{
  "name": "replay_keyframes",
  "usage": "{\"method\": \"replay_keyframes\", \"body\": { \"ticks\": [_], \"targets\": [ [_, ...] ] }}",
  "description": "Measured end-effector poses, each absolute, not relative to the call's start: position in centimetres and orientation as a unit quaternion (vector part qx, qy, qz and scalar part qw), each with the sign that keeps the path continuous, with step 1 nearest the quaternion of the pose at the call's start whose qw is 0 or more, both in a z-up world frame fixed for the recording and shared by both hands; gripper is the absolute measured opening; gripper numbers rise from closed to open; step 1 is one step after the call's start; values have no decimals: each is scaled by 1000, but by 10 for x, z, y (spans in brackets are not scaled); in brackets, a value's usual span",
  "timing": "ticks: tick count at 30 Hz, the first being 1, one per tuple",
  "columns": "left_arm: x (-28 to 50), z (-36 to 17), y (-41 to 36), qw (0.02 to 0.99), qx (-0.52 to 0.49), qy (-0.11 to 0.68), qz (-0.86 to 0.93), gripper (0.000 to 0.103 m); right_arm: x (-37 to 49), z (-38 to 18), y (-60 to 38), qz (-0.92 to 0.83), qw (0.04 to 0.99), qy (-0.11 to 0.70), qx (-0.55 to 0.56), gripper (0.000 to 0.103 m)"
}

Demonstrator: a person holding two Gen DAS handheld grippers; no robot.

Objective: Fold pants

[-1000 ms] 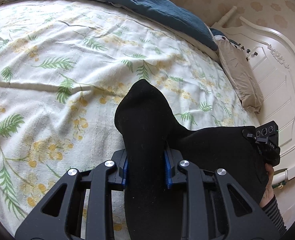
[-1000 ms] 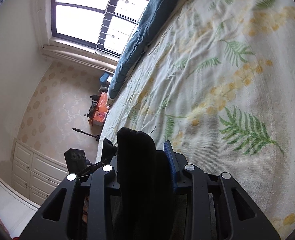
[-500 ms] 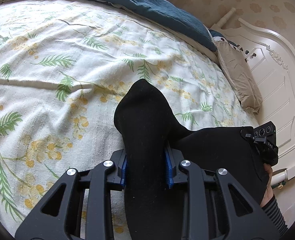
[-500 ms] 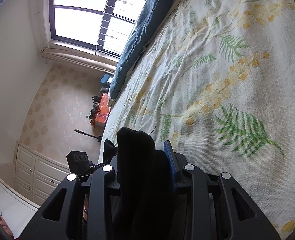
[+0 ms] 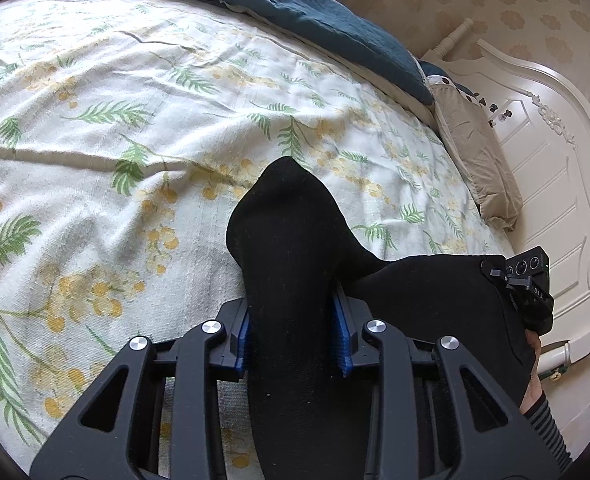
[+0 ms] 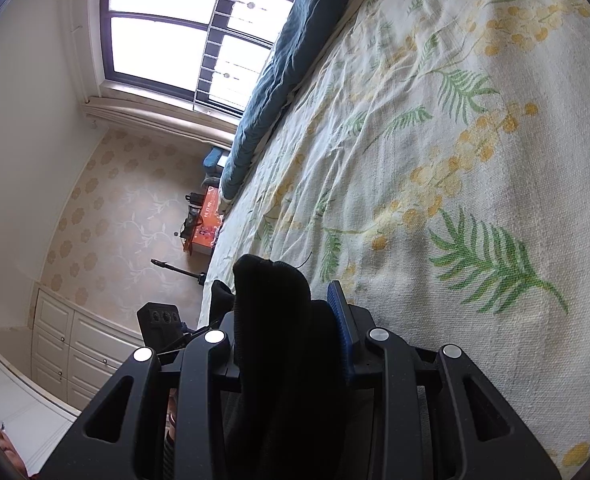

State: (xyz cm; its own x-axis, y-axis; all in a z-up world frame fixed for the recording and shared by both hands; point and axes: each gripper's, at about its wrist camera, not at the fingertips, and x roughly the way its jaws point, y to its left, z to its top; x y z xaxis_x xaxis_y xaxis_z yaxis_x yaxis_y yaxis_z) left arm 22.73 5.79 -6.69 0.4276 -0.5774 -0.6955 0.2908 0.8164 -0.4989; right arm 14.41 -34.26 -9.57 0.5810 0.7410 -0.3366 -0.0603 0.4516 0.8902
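Two grippers, both clamped on the same black pants (image 5: 291, 264). Left gripper (image 5: 294, 330): blue-padded fingers (image 5: 242, 338) pressed against a thick bunch of the cloth, which pokes forward past the tips in a rounded peak and hangs above the floral bedsheet (image 5: 95, 152). From that bunch the fabric runs off to the right — a dark sheet stretching toward the right gripper (image 5: 529, 286), whose black body shows at the frame's edge with a bit of the person's wrist and a striped cuff (image 5: 545, 426) under it. Right gripper (image 6: 291, 320), own view: one blue pad (image 6: 341, 320) visible, the other hidden behind a wad of pants (image 6: 273, 312) held between the fingers; the left gripper (image 6: 161, 322) sits low at left beyond it. Bed surroundings: dark blue duvet (image 5: 295, 12) heaped along the far side of the sheet, beige pillow (image 5: 475, 164) against a white headboard (image 5: 551, 152). Right view also takes in a bright window (image 6: 183, 36), patterned wallpaper, white drawers (image 6: 75, 352) and an orange box (image 6: 205, 226) by the bed's edge.
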Motion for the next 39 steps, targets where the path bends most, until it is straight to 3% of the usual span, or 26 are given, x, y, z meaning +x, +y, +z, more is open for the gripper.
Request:
{"method": "replay_keyframes", "body": {
  "ticks": [3,5,9,11,13,18,27,39],
  "targets": [
    [227,-67,57,832,-150,467,-259,33,144,-97,-343,264,764,375,455,33],
    [227,-68,56,834,-143,468,-255,40,143,-97,-345,267,760,374,459,33],
    [222,-64,53,846,-122,459,-241,81,139,-92,-349,268,753,370,474,47],
    [217,-60,51,847,-108,461,-240,92,132,-86,-351,266,752,364,480,58],
    [211,-57,51,852,-100,461,-227,95,123,-79,-354,258,757,363,479,66],
    [186,-56,64,842,-119,471,-233,95,87,-69,-363,242,762,356,485,73],
    [125,-69,84,804,-207,482,-281,96,15,-70,-362,217,767,349,492,75],
    [90,-80,85,782,-259,476,-309,97,7,-65,-331,208,786,365,453,78]
  ]
}}
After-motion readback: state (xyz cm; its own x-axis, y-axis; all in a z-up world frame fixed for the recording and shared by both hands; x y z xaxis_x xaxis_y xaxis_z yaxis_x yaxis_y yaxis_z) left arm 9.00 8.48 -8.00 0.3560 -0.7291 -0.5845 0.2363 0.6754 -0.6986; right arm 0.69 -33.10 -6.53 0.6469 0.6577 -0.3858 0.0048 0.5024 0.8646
